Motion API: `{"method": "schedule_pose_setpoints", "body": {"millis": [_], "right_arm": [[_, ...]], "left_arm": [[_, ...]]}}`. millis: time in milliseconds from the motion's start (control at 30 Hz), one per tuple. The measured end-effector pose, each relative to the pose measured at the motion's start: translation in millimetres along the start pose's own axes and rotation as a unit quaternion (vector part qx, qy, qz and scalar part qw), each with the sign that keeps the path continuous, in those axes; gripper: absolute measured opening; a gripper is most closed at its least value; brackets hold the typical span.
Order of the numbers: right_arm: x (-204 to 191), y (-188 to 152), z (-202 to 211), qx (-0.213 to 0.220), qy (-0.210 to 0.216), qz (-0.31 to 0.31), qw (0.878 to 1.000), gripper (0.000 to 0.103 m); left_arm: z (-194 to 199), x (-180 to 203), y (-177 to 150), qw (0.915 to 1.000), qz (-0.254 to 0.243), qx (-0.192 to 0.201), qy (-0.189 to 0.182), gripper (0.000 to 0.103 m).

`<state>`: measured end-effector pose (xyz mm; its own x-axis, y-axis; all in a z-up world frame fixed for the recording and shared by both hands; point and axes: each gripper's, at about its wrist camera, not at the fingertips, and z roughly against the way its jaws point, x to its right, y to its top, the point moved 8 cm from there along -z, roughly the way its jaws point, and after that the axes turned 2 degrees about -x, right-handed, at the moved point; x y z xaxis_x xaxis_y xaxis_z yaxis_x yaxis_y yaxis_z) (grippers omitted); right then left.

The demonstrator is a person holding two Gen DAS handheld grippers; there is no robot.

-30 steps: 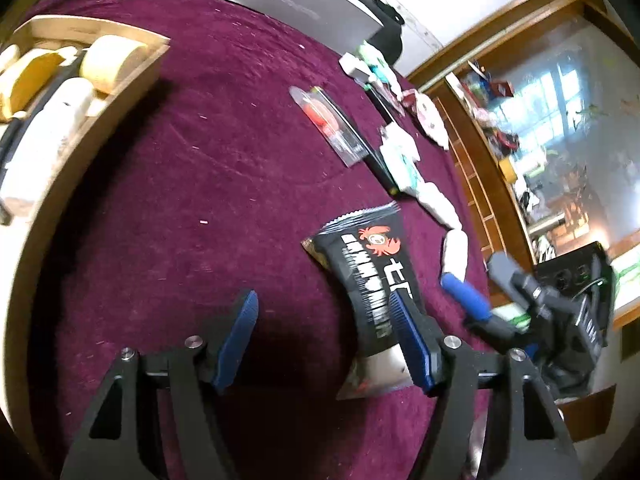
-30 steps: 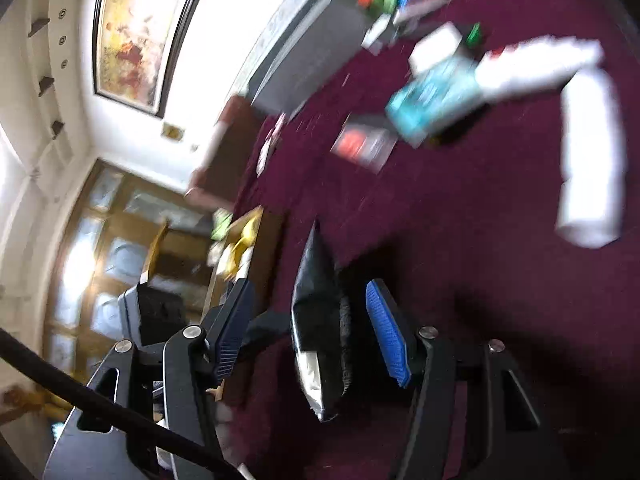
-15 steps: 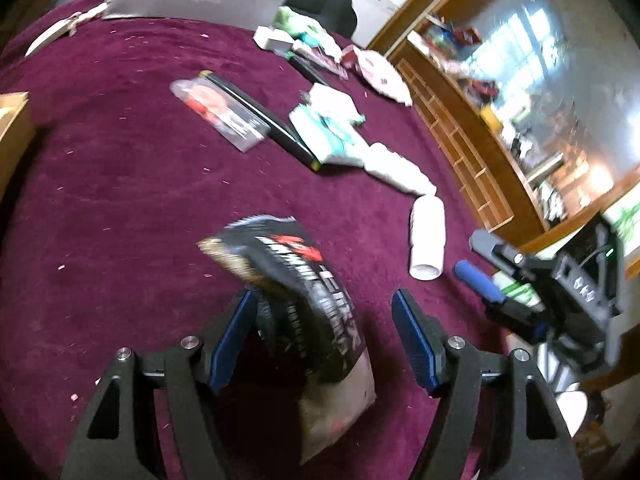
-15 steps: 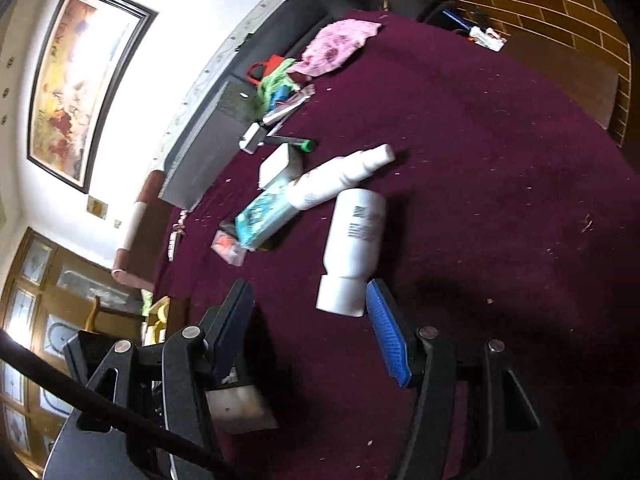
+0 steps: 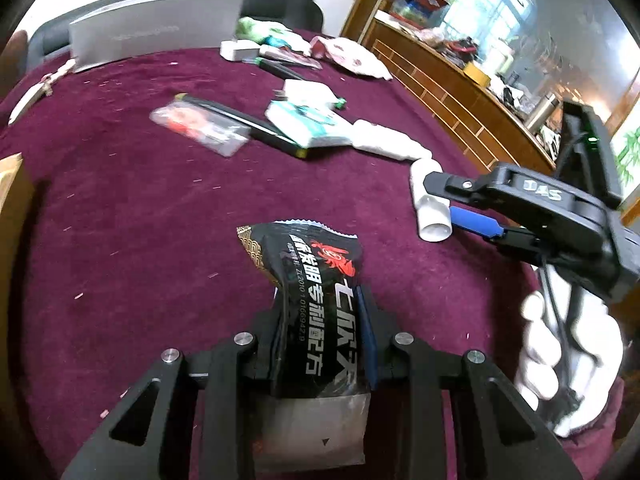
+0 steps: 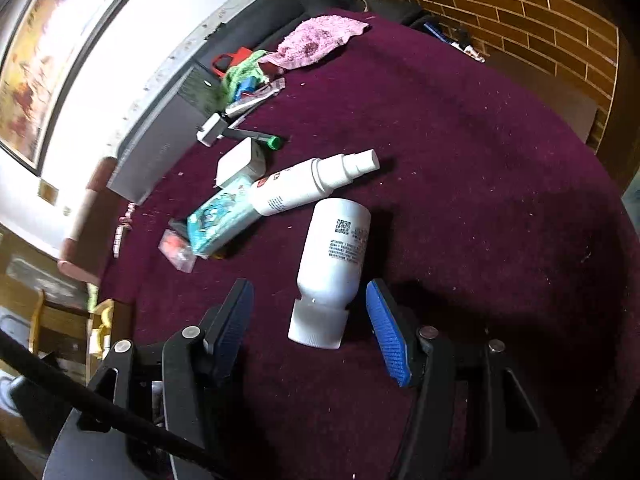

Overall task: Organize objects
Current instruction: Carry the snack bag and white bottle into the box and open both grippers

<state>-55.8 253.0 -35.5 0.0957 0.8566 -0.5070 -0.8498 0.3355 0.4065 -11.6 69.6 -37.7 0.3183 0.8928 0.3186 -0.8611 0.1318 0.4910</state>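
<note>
My left gripper [image 5: 320, 320] is shut on a black snack packet [image 5: 316, 304] with red and white print, held just above the maroon tablecloth [image 5: 140, 208]. My right gripper [image 6: 310, 316] is open, its blue pads on either side of a white bottle [image 6: 334, 264] lying on its side, cap toward me. That bottle [image 5: 430, 204] and the right gripper [image 5: 452, 200] also show at the right of the left wrist view. A white spray bottle [image 6: 312, 184] lies just beyond it.
A teal packet [image 6: 220, 220], a clear packet with red contents [image 5: 200, 128], a black pen [image 5: 240, 120], a white box [image 6: 238, 164], a pink cloth [image 6: 320, 40] and a grey box [image 5: 156, 36] lie further back. A wooden tray edge [image 5: 10, 192] shows at left.
My left gripper has closed on the black snack packet and lifted it. My right gripper has let the packet go and moved over to the white bottle, jaws open around it.
</note>
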Motion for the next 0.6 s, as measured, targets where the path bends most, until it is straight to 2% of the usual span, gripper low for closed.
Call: {"method": "schedule_pose_setpoints", "body": {"millis": [67,200,267,400,600], "right_arm": [[-1.5,0.5,-5.8,0.001,-0.019,0.005,1.000,0.058],[-6.1,0.1,-17.7,0.007,-0.062,0.028,0.998,0.057],[-7.0,-0.1,-18.5,0.013,-0.089,0.041,0.995,0.032],[-9.2,-8.7,-13.3,0.002,-0.079,0.040,0.996,0.032],[-18.4,-25.6,6.6,0.003,-0.064,0.047,0.997,0.032]], "left_arm": [[13.1,-3.5,-3.7,0.9999,-0.005,0.014,0.007,0.026],[41.7,-5.6,-10.8,0.9972,-0.035,0.048,0.046,0.027],[56.2,-8.5,-14.0,0.9945,-0.049,0.065,0.067,0.027],[75.8,-19.8,-17.2,0.9918,-0.049,0.083,0.084,0.027],[98.6,-43.0,-27.3,0.9905,-0.025,0.100,0.091,0.027]]}}
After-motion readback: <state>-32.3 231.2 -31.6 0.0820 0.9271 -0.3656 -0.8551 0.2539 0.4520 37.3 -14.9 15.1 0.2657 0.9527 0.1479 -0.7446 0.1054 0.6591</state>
